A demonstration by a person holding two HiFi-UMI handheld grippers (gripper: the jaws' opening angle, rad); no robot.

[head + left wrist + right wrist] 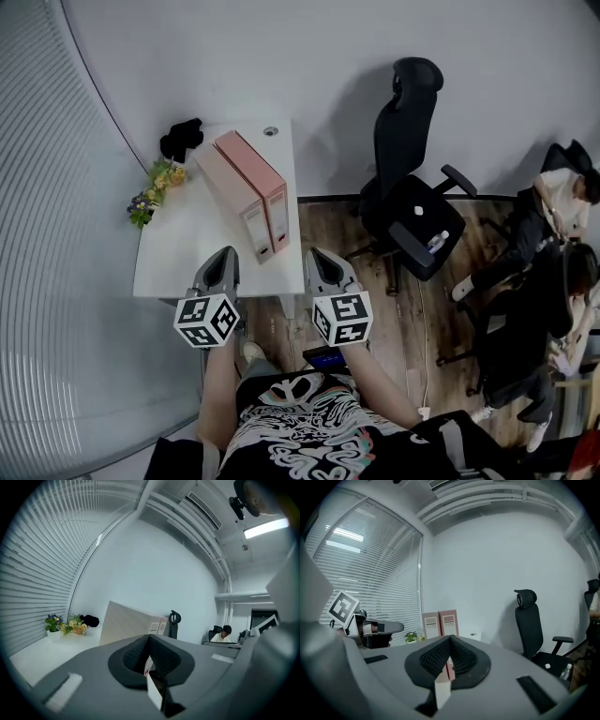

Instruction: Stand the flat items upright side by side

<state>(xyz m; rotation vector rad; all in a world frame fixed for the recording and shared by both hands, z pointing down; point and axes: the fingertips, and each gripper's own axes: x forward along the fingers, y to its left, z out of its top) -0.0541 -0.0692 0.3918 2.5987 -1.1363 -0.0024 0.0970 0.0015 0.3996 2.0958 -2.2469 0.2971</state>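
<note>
White surface (183, 248) against a pale wall carried two pink binders (246, 192), upright, side by side and touching, their spines toward us near its right edge. Each spine bore one white label, but the print was too small for us to read. Behind them lay one bunch of flowers (155, 187) and a black object (181, 139), possibly a soft toy. We held the left gripper (228, 253) and the right gripper (316, 253) near the binders but apart from them, each with its fingers (135, 657) closed together on nothing. Only the right gripper view showed the other gripper's marker cube (343, 607). Only the left gripper view showed a ceiling lamp (265, 527). One black office chair (412, 187) stood beside the surface.
</note>
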